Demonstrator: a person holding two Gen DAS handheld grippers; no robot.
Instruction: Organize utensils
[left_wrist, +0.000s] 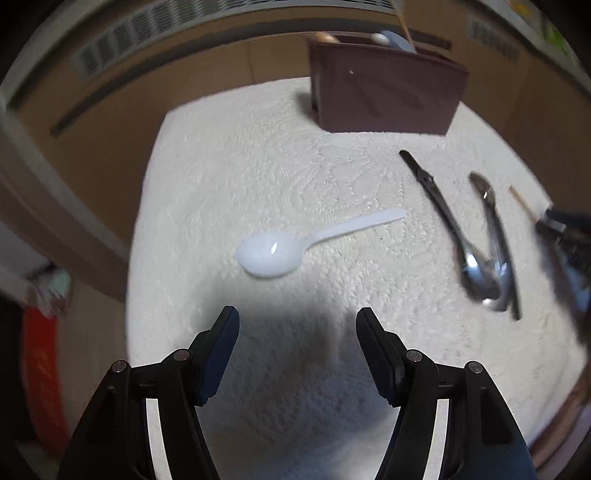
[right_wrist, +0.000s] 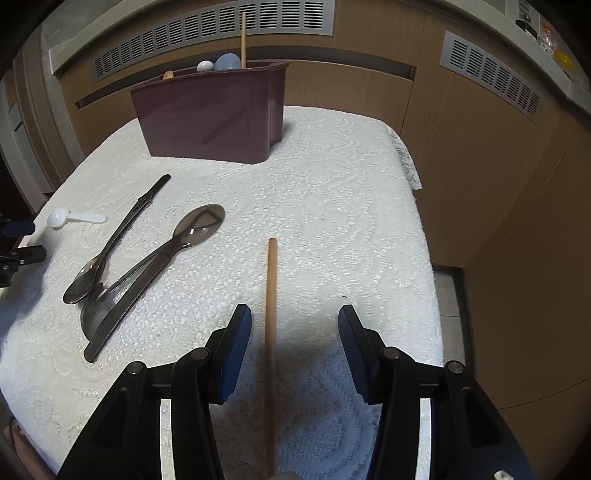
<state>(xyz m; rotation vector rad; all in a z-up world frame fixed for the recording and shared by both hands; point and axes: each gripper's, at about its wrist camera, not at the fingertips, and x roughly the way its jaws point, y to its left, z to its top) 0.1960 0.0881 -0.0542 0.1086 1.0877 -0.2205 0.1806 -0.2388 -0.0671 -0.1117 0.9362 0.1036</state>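
Item: wooden chopstick (right_wrist: 271, 314), lying flat on the white lace cloth (right_wrist: 332, 192), its length running between the spread fingers of the right gripper (right_wrist: 294, 328), nearer the left pad (right_wrist: 236, 354); nothing grasped. Step in hand, by judgement: closing on the chopstick; the gripper would do well to centre over the stick and press low so the thin rod does not roll out. Item: white plastic spoon (left_wrist: 291, 243), ahead of the left gripper (left_wrist: 297, 332), whose fingers are likewise released and empty. Item: metal spoons and a flat dark utensil (right_wrist: 125, 258), overlapping in a heap left of the chopstick. Destination: maroon holder (right_wrist: 210, 114) at the cloth's far side, already holding a second stick and rounded handles. Room: open cloth ahead; table edge drops near on the right.
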